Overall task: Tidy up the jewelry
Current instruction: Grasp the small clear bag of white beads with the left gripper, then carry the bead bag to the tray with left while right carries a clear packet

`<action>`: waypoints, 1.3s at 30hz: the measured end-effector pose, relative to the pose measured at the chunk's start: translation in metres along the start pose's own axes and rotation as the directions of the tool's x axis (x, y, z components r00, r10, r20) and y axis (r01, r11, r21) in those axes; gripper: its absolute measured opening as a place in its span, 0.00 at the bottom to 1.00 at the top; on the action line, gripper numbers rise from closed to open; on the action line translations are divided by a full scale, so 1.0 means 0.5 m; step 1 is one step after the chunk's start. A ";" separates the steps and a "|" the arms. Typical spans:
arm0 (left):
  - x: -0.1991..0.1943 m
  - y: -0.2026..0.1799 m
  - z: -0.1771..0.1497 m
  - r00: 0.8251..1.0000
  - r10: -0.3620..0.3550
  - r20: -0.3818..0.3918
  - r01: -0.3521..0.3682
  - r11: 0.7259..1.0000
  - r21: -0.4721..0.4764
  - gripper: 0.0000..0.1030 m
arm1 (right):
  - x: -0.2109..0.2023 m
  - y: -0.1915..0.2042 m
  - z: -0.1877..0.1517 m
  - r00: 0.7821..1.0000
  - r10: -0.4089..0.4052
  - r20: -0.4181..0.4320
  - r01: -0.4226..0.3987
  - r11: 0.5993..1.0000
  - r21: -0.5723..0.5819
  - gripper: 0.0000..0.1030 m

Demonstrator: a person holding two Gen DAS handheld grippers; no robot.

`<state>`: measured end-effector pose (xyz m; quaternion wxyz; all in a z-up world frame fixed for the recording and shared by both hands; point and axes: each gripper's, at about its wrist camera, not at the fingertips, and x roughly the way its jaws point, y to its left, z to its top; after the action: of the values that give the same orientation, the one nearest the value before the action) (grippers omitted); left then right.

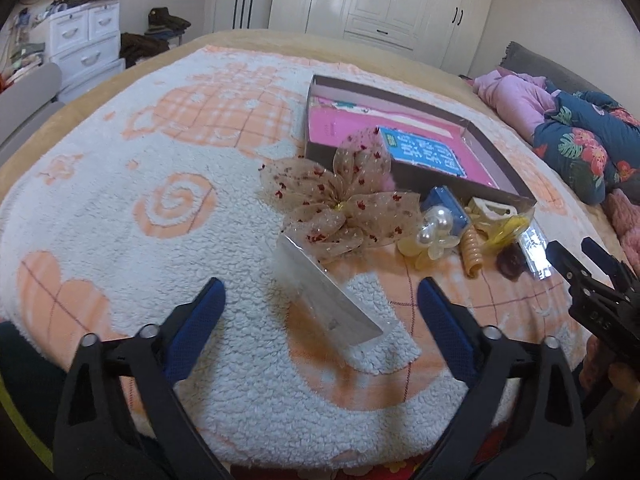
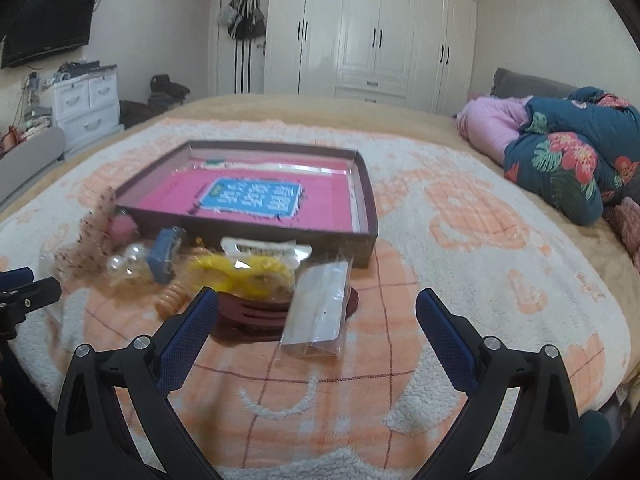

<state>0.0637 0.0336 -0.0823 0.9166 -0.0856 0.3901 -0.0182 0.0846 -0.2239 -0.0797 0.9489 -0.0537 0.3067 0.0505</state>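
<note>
A shallow brown box (image 1: 496,160) with a pink floor and a blue card lies open on the bed; it also shows in the right wrist view (image 2: 248,226). In front of it lies a heap of hair accessories: a sheer bow (image 1: 340,204) in a clear sleeve (image 1: 332,292), a pearl clip (image 1: 436,228), a blue clip (image 2: 166,256), an orange spiral tie (image 1: 472,254), a yellow piece (image 2: 240,274), a dark red claw clip (image 2: 248,314) and a clear packet (image 2: 320,308). My left gripper (image 1: 320,296) is open above the sleeve. My right gripper (image 2: 316,304) is open above the claw clip and packet.
The bed has a white and orange fleece blanket (image 1: 120,184). A floral quilt and pink bedding (image 2: 560,152) are piled at the right. A white drawer unit (image 2: 86,104) and a wardrobe (image 2: 372,28) stand beyond the bed.
</note>
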 end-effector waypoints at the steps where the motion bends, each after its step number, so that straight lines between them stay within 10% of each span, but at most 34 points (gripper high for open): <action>1: 0.007 0.002 -0.001 1.000 -0.001 -0.012 0.001 1.000 -0.002 0.75 | 0.008 -0.001 0.000 1.000 0.003 -0.014 -0.003 1.000 0.003 0.83; 9: 0.023 0.019 -0.007 0.999 -0.029 -0.032 0.029 1.000 -0.003 0.19 | 0.044 -0.016 -0.004 0.998 -0.004 -0.066 0.006 1.000 0.031 0.45; 12: 0.024 0.029 -0.008 0.998 -0.041 -0.037 0.041 0.999 -0.011 0.13 | 0.049 -0.017 -0.007 0.997 0.003 -0.078 -0.001 1.000 0.029 0.25; 39: -0.057 0.051 0.027 0.994 -0.083 0.071 0.084 0.996 -0.018 0.09 | -0.040 -0.118 0.009 0.999 -0.019 0.043 0.013 0.992 0.128 0.16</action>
<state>0.0524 0.0633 -0.0570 0.9272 -0.1118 0.3541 -0.0495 0.0784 -0.2828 -0.0601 0.9573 0.0060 0.2878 0.0244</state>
